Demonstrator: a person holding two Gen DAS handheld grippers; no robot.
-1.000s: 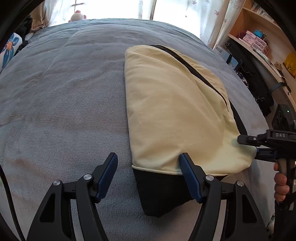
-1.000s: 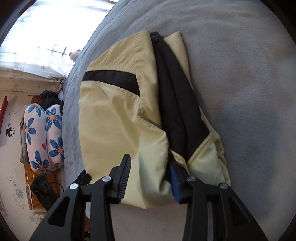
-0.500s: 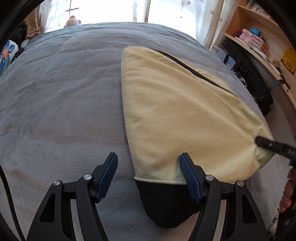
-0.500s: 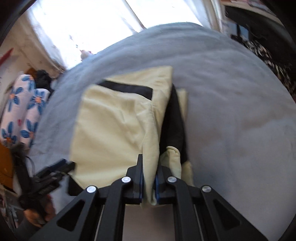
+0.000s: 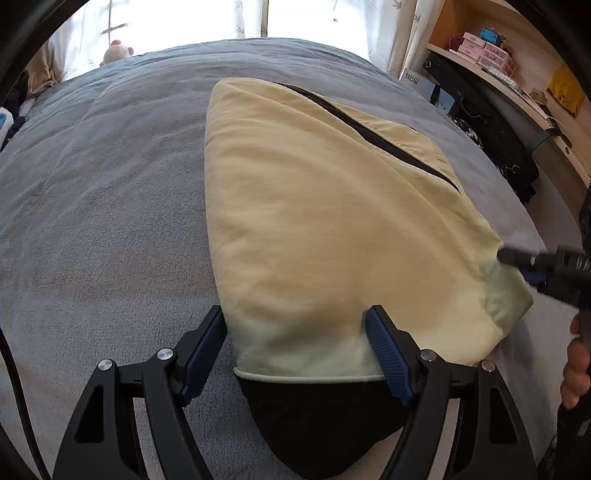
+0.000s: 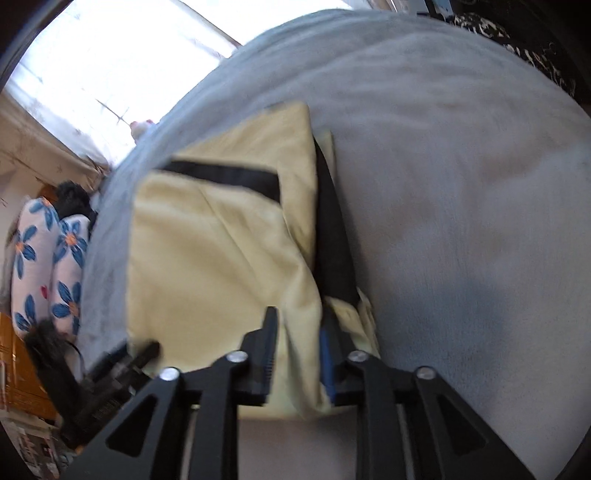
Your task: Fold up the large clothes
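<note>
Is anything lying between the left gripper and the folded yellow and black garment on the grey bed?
Nothing visible. The left gripper, jaws opening, already straddles the near hem of the pale yellow and black garment on the grey blanket.

Grey fleece bed cover (image 5: 110,206) spanning both views, backlit by a bright window (image 6: 110,66) with pale patterned curtains (image 5: 384,29). At right, a wooden shelf (image 5: 517,92) bearing pink boxes (image 5: 487,51); at left, floral blue-and-white cushions (image 6: 44,266) against a cream wall.
</note>
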